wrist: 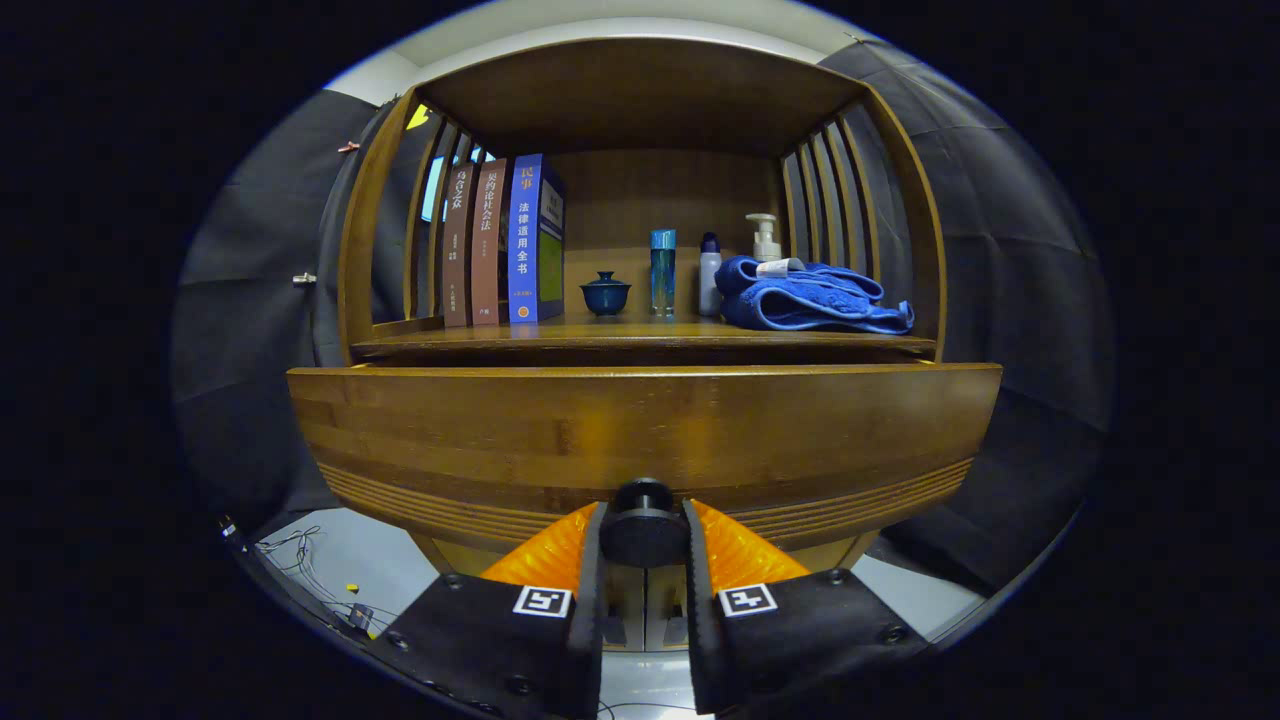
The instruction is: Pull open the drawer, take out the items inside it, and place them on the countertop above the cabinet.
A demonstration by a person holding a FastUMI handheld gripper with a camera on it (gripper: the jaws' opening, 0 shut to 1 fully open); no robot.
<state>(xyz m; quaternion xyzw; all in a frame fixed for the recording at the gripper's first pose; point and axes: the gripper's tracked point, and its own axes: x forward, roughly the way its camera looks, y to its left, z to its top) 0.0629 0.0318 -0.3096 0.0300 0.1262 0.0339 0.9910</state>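
Wood grain runs in warm brown bands across the drawer [640, 435], whose broad front panel bows with the lens and carries fine horizontal grooves along its lower edge. It stands pulled out a little from the cabinet [365, 240], its top edge sitting forward of the countertop [640, 335], with a dark gap between the two. What lies inside the drawer cannot be seen from here.

Slatted wooden sides close the cabinet's upper bay on the left. Just inside them stand three upright books [505, 240]: two with matte brownish spines, then a thicker one with a glossy blue spine. Right of the books sits a small dark blue lidded cup [606, 293], round-bellied, with a knob on its lid. Next comes a tall, slim, clear blue bottle [662, 272], then a pale bottle with a dark cap [710, 275], and behind it a white pump dispenser [765, 238]. A folded blue towel [815, 298], soft and plush with rolled edges, fills the right end of the countertop, close to the right-hand slats.

Low at the centre, a round black knob [643, 525], smooth and disc-shaped, sticks out from the drawer front. The gripper [643, 548] has its two fingers closed in tight on this knob, one pressing each side, the ribbed pads [735, 548] flanking it. Square marker tags sit on the gripper body behind each finger. Beneath, a pale floor [350, 565] shows with some loose wires.
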